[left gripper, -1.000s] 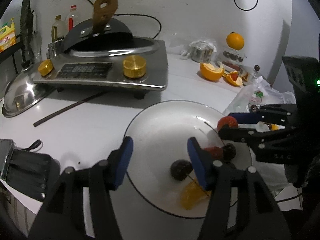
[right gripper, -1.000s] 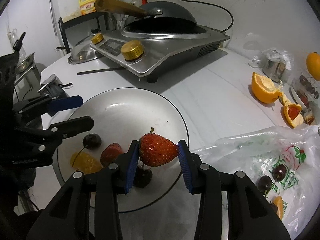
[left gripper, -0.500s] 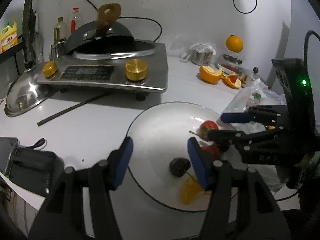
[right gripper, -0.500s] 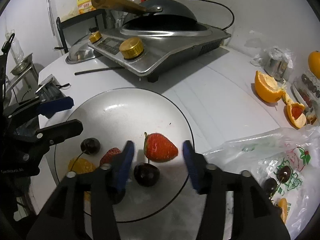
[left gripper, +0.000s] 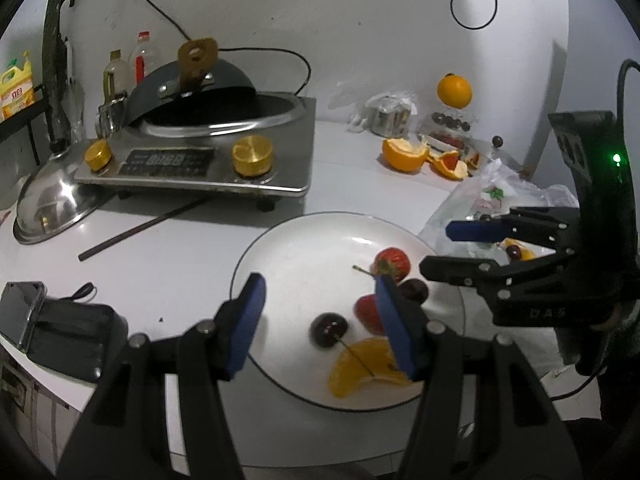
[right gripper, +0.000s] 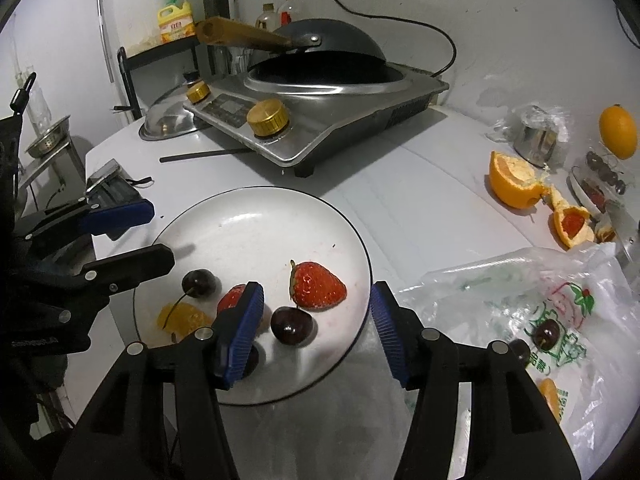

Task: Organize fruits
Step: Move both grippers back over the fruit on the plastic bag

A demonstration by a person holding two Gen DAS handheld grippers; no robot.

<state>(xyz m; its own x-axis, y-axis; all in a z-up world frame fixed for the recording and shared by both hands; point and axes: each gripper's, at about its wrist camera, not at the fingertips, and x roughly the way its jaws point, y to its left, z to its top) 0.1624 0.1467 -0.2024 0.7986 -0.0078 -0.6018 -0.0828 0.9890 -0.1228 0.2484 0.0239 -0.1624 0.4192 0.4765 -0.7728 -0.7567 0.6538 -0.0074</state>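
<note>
Two grippers: left gripper (left gripper: 320, 320) and right gripper (right gripper: 316, 320) both parted, empty.
Strawberry (right gripper: 316, 286): soft, bruisable; pinch its flanks lightly.
Place: plate (right gripper: 256, 216), right edge.

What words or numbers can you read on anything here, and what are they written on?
"D A S": faint raised letters on the body of the right gripper, seen from the left wrist.
Yellow bottle on the shelf: a red label, too small to read.
Stove display panel: digits too blurred to read.
Plastic bag: green printed characters beside a fruit picture, too blurred to read.
</note>
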